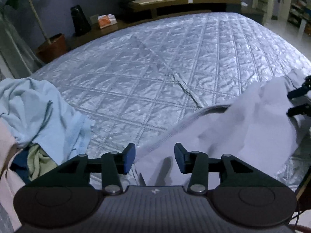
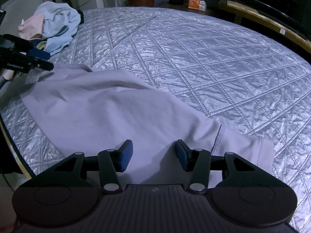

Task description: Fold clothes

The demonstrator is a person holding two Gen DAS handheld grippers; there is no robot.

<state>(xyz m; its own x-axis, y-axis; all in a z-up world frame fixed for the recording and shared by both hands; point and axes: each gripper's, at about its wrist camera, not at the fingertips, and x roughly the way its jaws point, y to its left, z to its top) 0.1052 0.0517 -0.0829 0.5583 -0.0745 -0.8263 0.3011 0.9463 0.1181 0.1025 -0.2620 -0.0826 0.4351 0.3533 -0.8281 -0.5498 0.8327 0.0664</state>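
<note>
A pale lilac garment (image 2: 108, 106) lies loosely spread on the near part of a silver quilted bed cover (image 2: 213, 58); it also shows in the left wrist view (image 1: 243, 128). My left gripper (image 1: 155, 158) is open and empty, just above the garment's near edge; it also shows in the right wrist view (image 2: 41, 59). My right gripper (image 2: 154, 155) is open and empty over the garment near its sleeve (image 2: 243, 147); its fingers (image 1: 298, 101) show at the right edge of the left wrist view.
A heap of light blue, pink and yellow clothes (image 1: 38, 112) lies at the bed's left side, also in the right wrist view (image 2: 56, 25). Beyond the bed stand a potted plant (image 1: 52, 46), a black speaker (image 1: 79, 19), a tissue box (image 1: 107, 20) and a TV bench (image 1: 175, 3).
</note>
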